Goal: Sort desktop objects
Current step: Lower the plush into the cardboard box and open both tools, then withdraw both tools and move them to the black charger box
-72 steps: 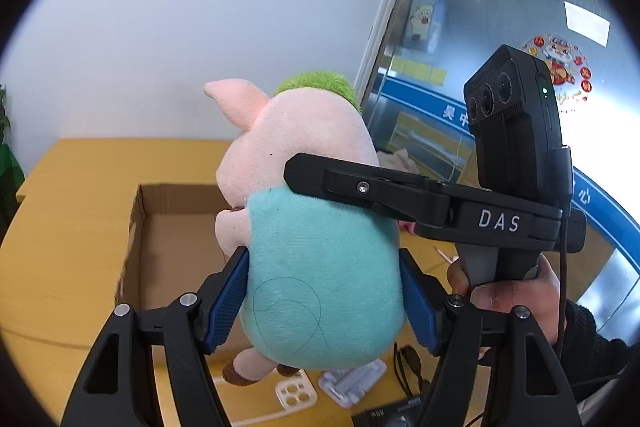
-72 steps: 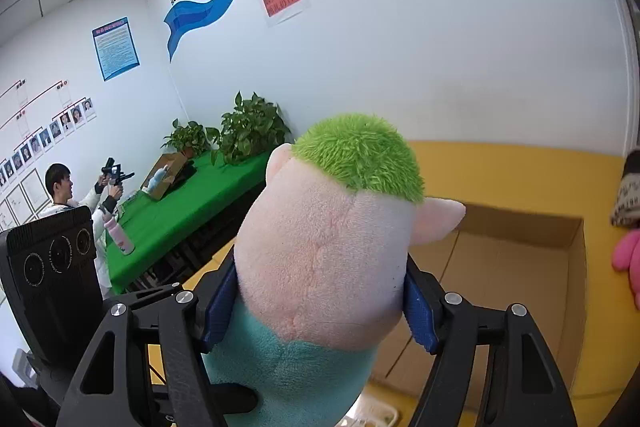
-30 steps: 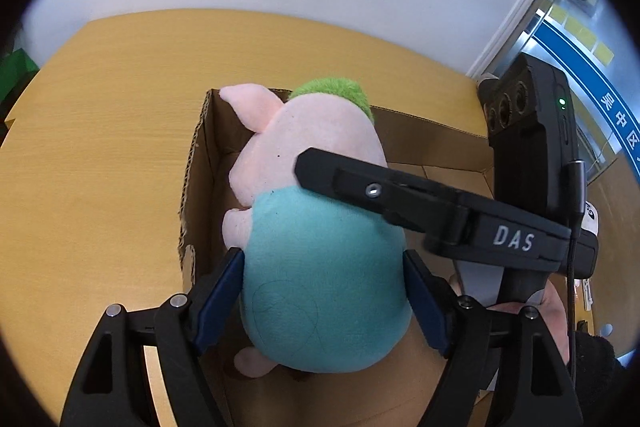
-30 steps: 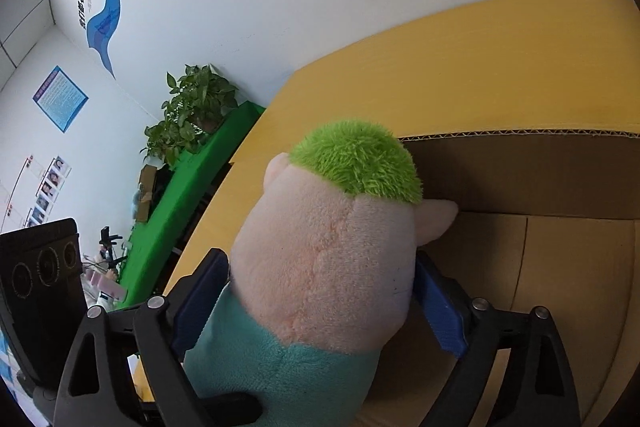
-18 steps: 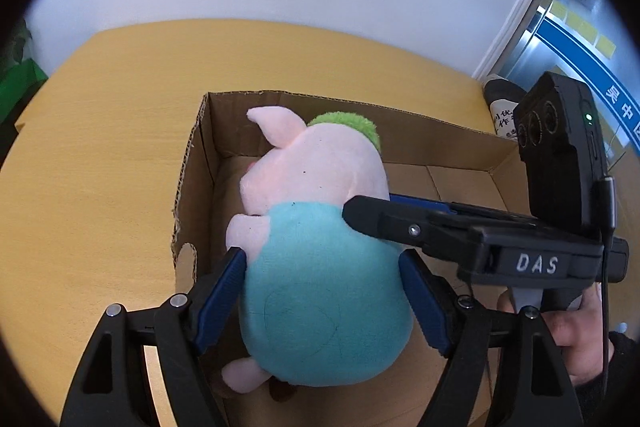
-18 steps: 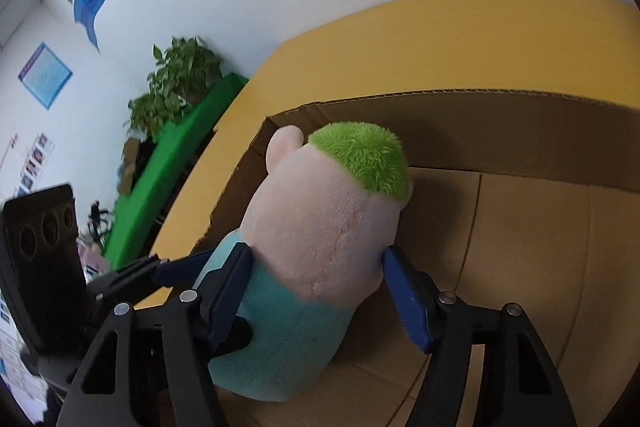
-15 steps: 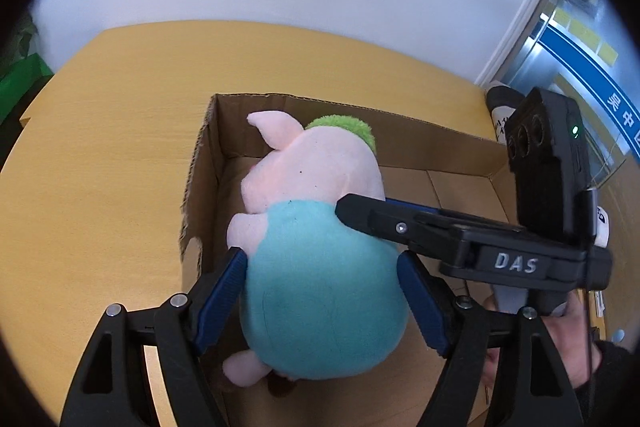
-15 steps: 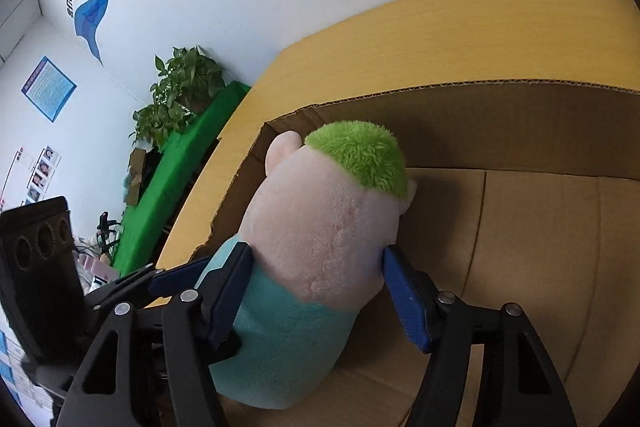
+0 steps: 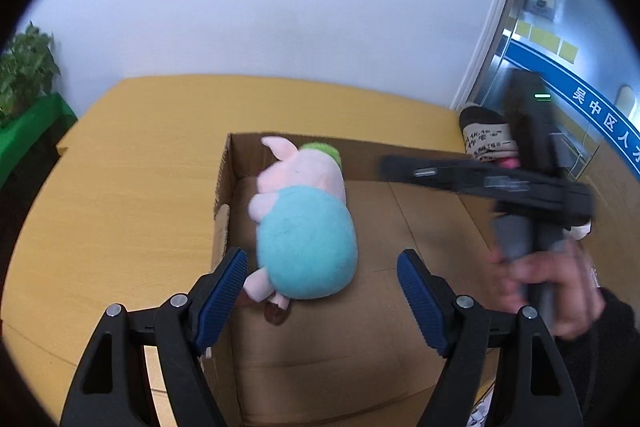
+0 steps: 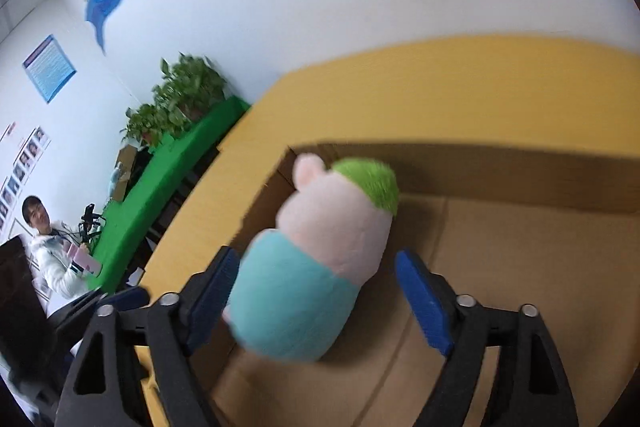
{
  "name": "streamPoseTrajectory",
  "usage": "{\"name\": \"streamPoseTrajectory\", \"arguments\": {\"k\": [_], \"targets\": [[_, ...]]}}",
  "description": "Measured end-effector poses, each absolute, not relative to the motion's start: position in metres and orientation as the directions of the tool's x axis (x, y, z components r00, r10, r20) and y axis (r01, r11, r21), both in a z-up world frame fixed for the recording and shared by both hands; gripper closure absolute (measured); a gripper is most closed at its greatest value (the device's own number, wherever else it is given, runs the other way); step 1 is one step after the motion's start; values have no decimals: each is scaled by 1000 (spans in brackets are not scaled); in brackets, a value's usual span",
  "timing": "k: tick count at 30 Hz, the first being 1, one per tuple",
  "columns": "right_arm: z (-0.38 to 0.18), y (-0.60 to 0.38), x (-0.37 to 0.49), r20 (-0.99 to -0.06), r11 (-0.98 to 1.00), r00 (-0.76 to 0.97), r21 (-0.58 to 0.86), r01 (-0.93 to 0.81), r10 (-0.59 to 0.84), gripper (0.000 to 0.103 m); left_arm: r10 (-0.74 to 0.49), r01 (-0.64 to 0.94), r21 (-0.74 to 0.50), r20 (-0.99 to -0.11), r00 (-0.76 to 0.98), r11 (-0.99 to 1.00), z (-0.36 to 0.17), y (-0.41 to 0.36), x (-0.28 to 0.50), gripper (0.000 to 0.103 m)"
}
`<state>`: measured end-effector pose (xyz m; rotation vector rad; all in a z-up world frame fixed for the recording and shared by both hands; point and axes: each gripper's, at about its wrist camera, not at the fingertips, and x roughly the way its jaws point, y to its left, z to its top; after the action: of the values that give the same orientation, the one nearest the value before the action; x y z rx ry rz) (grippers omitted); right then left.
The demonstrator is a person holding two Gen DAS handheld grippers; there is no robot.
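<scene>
A pink pig plush (image 9: pixel 304 227) with green hair and a teal body lies on the floor of an open cardboard box (image 9: pixel 400 163), against its left wall. It also shows in the right wrist view (image 10: pixel 320 267). My left gripper (image 9: pixel 322 293) is open and empty, above the box just behind the plush. My right gripper (image 10: pixel 318 297) is open too, its blue pads (image 10: pixel 420 303) apart on either side of the plush without touching it. The right gripper also shows, blurred, at the right of the left wrist view (image 9: pixel 400 167).
The box (image 10: pixel 500 163) stands on a yellow-brown table (image 9: pixel 120 187). A dark item with a label (image 9: pixel 486 139) and something pink lie beyond the box's right corner. A green table with plants (image 10: pixel 176 155) and a seated person (image 10: pixel 52 255) are far left.
Both grippers have opened and let go of the plush, which now lies in the box. Both have drawn back and up; the right one has swung away to the right.
</scene>
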<state>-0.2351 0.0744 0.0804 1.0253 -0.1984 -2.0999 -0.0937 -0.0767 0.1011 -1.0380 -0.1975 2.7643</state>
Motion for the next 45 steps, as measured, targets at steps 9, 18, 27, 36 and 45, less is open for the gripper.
{"name": "streamPoseTrajectory", "arguments": {"k": [9,18,27,36,45], "targets": [[160,195,-86,-564,-797,-591,229,558,-576,0,158,-122,-101,-548,-822,-987,120,-36,-17,25],[149,224,-25,-613,-871,-653,129,474,-445,0,182,-159,-89,-541,-821,-983,131,-4,28,25],[141,228,0,-611,-879,-666,107,465,-427,0,187,-162,-95,-541,-820,-982,136,9,38,25],[141,231,7,-611,-879,-670,95,467,-422,0,204,-178,-100,-556,-806,-979,132,13,41,25],[113,244,54,-606,-750,-532,172,639,-592,0,327,-272,-187,-641,-694,-944,97,12,55,25]]}}
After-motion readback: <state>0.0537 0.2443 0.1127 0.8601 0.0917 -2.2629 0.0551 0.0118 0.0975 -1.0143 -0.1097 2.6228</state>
